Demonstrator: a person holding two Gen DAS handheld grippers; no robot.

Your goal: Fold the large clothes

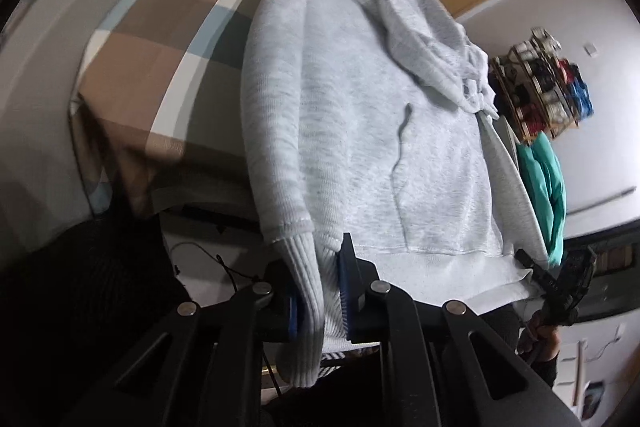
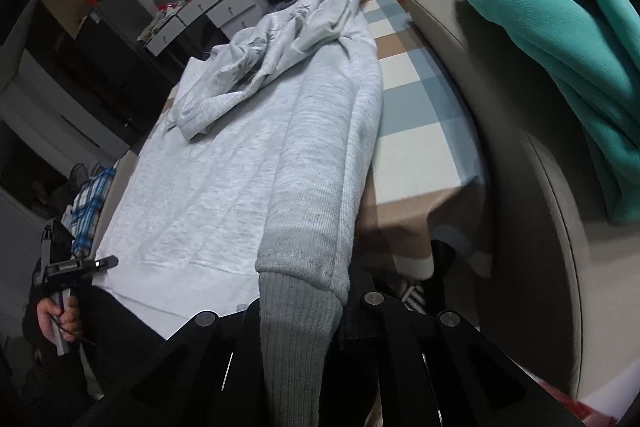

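From the left wrist, the left gripper (image 1: pixel 320 303) is clamped on the ribbed cuff (image 1: pixel 310 311) of a light grey hoodie (image 1: pixel 360 131), which lies ahead on a checked tablecloth (image 1: pixel 160 27). From the right wrist, the right gripper (image 2: pixel 298 323) pinches the other darker grey cuff (image 2: pixel 296 331); a teal garment (image 2: pixel 560 39) lies far right.

Hoodie (image 1: pixel 360 147): lies flat on the table (image 1: pixel 168 39), hem at the near edge, hood (image 2: pixel 264 55) bunched at the far end.
Sleeves: one folded along each side of the body; both cuffs hang over the near edge.
Left gripper (image 1: pixel 320 307): at the left cuff (image 1: pixel 308 307), cuff between its fingers.
Right gripper (image 2: pixel 300 331): at the right cuff (image 2: pixel 296 327).
Second garment (image 2: pixel 560 47): right of the table, apart from it.
Drawers (image 2: pixel 216 3): behind the table's far end.
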